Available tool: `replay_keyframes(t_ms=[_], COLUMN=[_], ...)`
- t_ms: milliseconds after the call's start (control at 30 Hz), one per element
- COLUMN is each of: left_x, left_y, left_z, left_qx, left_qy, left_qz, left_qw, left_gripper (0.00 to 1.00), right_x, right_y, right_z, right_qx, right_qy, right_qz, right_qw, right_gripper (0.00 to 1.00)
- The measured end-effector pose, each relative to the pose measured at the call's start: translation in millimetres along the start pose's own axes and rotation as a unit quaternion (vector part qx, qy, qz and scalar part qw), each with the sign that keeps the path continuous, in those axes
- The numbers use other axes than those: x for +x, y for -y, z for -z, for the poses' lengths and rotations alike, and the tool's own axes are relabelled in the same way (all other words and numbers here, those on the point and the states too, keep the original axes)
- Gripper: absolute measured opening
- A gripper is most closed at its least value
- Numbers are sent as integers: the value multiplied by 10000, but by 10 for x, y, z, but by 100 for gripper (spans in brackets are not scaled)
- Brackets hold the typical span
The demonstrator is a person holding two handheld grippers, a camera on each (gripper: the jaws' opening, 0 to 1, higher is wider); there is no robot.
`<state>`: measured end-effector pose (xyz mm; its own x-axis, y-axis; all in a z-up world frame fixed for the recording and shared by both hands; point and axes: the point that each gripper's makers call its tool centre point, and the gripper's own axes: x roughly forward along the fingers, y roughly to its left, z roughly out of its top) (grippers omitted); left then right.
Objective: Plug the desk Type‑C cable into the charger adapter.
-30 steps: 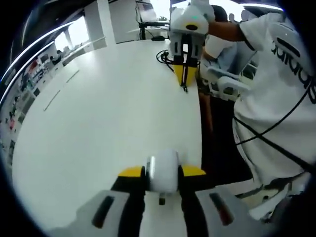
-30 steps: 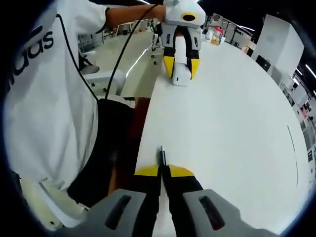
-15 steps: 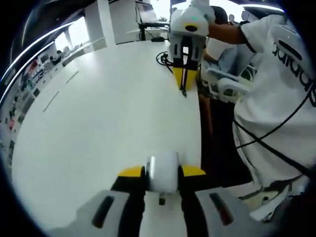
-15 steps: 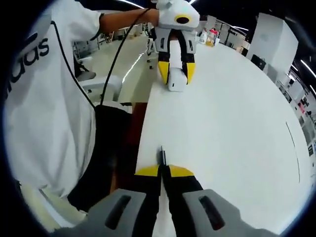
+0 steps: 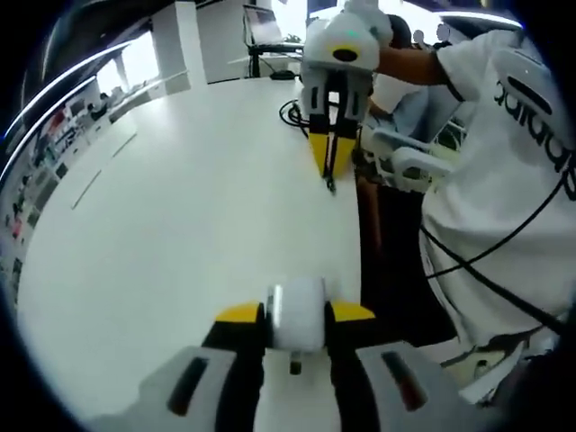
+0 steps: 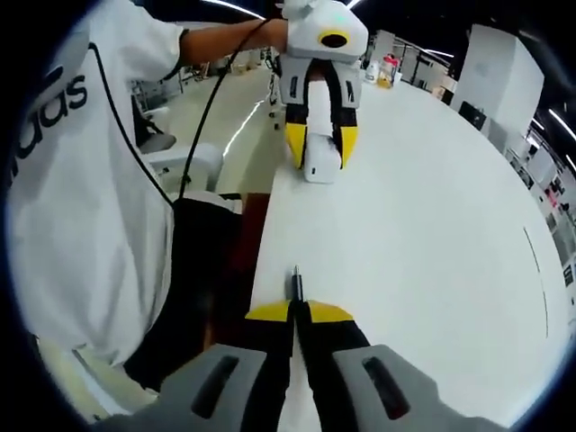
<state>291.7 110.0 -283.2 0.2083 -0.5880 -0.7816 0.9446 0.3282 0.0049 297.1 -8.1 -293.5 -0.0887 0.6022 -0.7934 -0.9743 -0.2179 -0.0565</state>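
Both views are looking low along the white table [image 5: 180,225] toward each other, each showing the opposite gripper upper centre, sharing the tabletop between.

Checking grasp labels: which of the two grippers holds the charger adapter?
The left gripper: the white charger adapter sits between its jaws. The right gripper pinches the thin cable plug.

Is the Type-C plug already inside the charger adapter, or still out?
Out. The plug juts free from the right gripper; the adapter sits apart in the left gripper.
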Motion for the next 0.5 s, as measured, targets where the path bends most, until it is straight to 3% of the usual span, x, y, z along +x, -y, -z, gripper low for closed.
replay_keyframes(t_ms=[67, 500], left_x=[39, 63], left_y=[86, 25], left_z=[-46, -77], left_qx=[-12, -35], left_qy=[-4, -59], left_qz=[38, 105], left_qw=[10000, 9999], left_gripper=[25, 25], right_x=[7, 102], right_y=[10, 84], right_z=[-30, -152], right_qx=[-7, -59], right_qy=[33, 169], right_qz=[4, 56], right_qw=[10000, 9998], right_gripper=[3, 3])
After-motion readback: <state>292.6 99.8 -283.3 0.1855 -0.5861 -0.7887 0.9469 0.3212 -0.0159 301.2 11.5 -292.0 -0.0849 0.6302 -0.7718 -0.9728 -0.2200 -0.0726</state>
